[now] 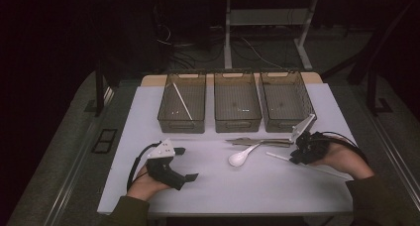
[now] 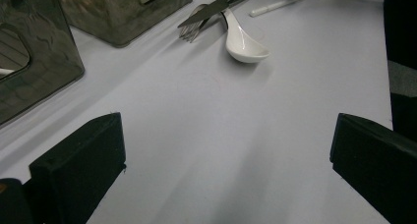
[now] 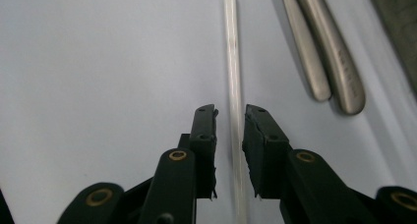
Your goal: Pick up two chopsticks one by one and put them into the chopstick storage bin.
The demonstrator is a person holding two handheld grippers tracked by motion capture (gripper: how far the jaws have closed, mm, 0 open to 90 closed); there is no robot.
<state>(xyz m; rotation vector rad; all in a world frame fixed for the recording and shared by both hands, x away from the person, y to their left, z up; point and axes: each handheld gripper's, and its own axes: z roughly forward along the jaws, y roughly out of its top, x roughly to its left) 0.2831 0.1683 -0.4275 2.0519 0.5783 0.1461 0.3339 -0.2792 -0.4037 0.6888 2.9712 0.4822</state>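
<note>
The right claw (image 3: pixel 231 117) pointed down at the white surface (image 1: pixel 223 181), and a thin white stick (image 3: pixel 232 76) lay right between its two black jaws. The jaws were narrow, one on each side of the stick, with a tiny gap on both sides, so they did not squeeze it yet. The stick ran straight out past the tips of the right claw, flat on the surface. Just to the side of the right claw lay two metal handles (image 3: pixel 329 52), close together and apart from the stick. In the high view the right claw (image 1: pixel 302 151) sat over the near end of the stick (image 1: pixel 277 157). A white spoon (image 1: pixel 240 157) lay a little way off beside it. The left claw (image 1: pixel 185 164) rested well apart from the right one, with its jaws wide and nothing between them. Far ahead of the left claw were the spoon (image 2: pixel 243 44) and a fork (image 2: pixel 194 27). Three see-through bins (image 1: pixel 236 107) stood in a row past both claws, and one more white stick (image 1: pixel 182 101) leaned inside the bin nearest the left claw.
</note>
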